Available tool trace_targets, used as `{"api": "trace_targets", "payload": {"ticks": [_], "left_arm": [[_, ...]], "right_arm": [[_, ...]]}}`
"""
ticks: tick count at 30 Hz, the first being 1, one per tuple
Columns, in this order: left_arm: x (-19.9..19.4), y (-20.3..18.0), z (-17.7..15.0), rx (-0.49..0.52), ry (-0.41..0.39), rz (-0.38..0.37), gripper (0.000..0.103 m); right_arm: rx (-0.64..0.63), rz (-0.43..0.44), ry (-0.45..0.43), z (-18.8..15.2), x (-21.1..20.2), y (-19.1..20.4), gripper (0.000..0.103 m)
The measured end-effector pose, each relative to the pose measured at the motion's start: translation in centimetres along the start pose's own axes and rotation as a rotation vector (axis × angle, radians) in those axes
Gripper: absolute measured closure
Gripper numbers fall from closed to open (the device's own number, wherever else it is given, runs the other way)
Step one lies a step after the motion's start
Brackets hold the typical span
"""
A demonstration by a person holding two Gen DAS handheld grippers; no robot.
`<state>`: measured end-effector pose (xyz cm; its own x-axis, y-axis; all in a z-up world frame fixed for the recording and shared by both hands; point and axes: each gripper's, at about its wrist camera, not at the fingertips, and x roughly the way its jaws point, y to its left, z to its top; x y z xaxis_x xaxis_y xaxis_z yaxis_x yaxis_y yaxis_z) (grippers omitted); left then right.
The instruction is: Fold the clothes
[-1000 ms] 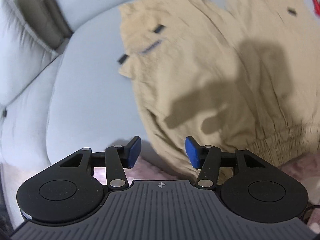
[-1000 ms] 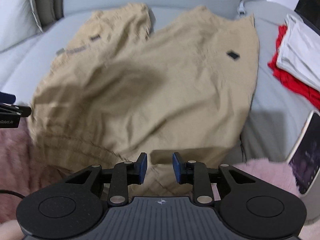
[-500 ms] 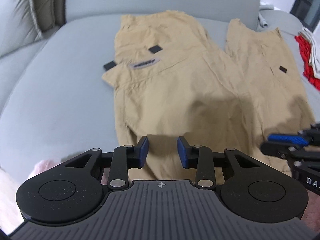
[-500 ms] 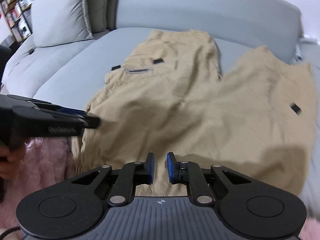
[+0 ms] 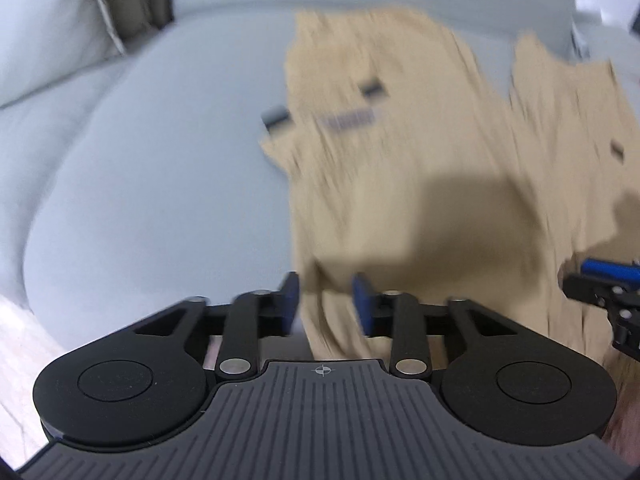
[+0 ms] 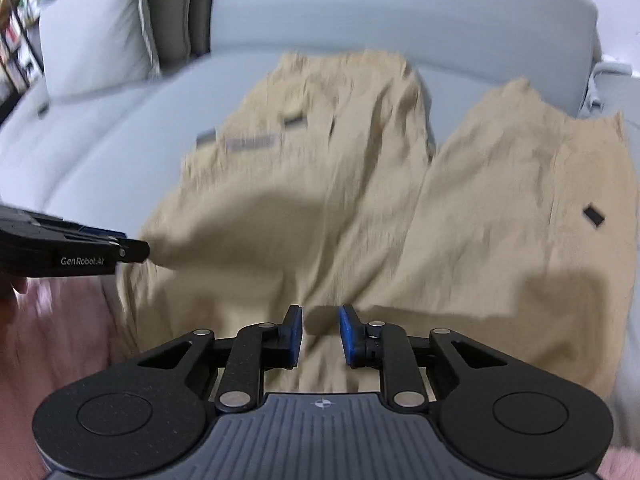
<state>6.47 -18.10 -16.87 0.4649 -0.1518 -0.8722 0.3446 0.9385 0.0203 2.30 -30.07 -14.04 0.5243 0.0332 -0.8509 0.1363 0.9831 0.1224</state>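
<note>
Khaki shorts (image 6: 360,208) lie spread on the grey sofa seat (image 5: 160,184), waistband towards me, legs towards the backrest. I read this as the gripping step before the first fold. My left gripper (image 5: 325,306) straddles the waistband's left corner, its jaws opening, cloth between the pads but not pinched. My right gripper (image 6: 320,330) hovers over the waistband's middle, jaws narrow and also opening, cloth lying under the gap, nothing held. Next, I think, both tools must settle lower and close on the waistband edge. Blur hides the finer creases.
</note>
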Motion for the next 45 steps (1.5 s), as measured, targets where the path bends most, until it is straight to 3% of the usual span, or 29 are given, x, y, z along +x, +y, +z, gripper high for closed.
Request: {"api": "trace_targets", "payload": {"ticks": [3, 5, 13, 20, 22, 24, 27, 28, 29, 30, 31, 32, 34, 37, 38, 41, 43, 45], "left_arm": [[1.1, 1.0, 3.6, -0.031, -0.061, -0.026, 0.058], [2.8, 1.0, 6.5, -0.041, -0.086, -0.04, 0.051], [12.9, 2.9, 19.1, -0.03, -0.134, -0.07, 0.039], [21.0, 3.2, 24.8, -0.008, -0.121, -0.055, 0.039], [23.3, 3.3, 26.2, -0.007, -0.114, -0.072, 0.047], [24.8, 3.2, 26.8, 0.007, -0.096, -0.08, 0.049], [26.1, 2.8, 26.9, 0.068, -0.101, -0.086, 0.045], [26.1, 2.6, 26.7, 0.092, -0.115, -0.091, 0.053], [26.2, 2.5, 26.7, 0.101, -0.12, -0.094, 0.059], [26.0, 2.4, 26.6, 0.116, -0.124, -0.109, 0.077], [25.6, 2.4, 26.5, 0.142, -0.131, -0.123, 0.095], [25.1, 2.3, 26.3, 0.17, -0.139, -0.133, 0.096], [24.1, 2.4, 26.0, 0.18, -0.173, -0.11, 0.099], [22.1, 3.4, 25.7, 0.143, -0.259, -0.083, 0.099], [22.0, 3.3, 25.6, 0.158, -0.28, -0.058, 0.099], [23.7, 2.2, 25.5, 0.231, -0.272, 0.031, 0.097], [25.6, 1.4, 25.2, 0.249, -0.237, 0.097, 0.086], [25.4, 1.0, 25.1, 0.253, -0.251, 0.146, 0.079]], "right_arm": [[-0.003, 0.001, -0.059, 4.0, 1.2, -0.2, 0.082], [-0.005, -0.019, -0.08, 6.6, 2.5, -0.5, 0.075], [0.045, -0.06, -0.128, 19.2, 10.9, -6.1, 0.071], [0.165, -0.043, -0.112, 26.0, 19.9, -11.3, 0.068], [0.192, -0.034, -0.101, 27.0, 22.2, -12.3, 0.068], [0.202, -0.033, -0.097, 27.6, 23.9, -12.9, 0.068], [0.188, 0.004, -0.061, 28.1, 26.6, -13.6, 0.066], [0.165, 0.018, -0.05, 28.0, 27.0, -13.5, 0.067], [0.142, 0.032, -0.039, 28.0, 27.5, -13.4, 0.079], [0.114, 0.042, -0.034, 28.1, 27.6, -13.1, 0.093], [0.058, 0.063, -0.02, 28.2, 27.5, -12.4, 0.094], [-0.009, 0.053, -0.015, 28.4, 27.3, -11.6, 0.096], [-0.088, 0.011, -0.075, 28.5, 26.1, -10.6, 0.097], [-0.104, -0.034, -0.235, 28.7, 23.9, -10.2, 0.099], [-0.115, -0.047, -0.25, 28.6, 24.0, -9.8, 0.099], [-0.225, -0.16, -0.223, 27.6, 26.7, -7.4, 0.098], [-0.232, -0.2, -0.133, 26.9, 29.3, -6.8, 0.097], [-0.235, -0.23, -0.152, 26.7, 29.4, -6.4, 0.093]]}}
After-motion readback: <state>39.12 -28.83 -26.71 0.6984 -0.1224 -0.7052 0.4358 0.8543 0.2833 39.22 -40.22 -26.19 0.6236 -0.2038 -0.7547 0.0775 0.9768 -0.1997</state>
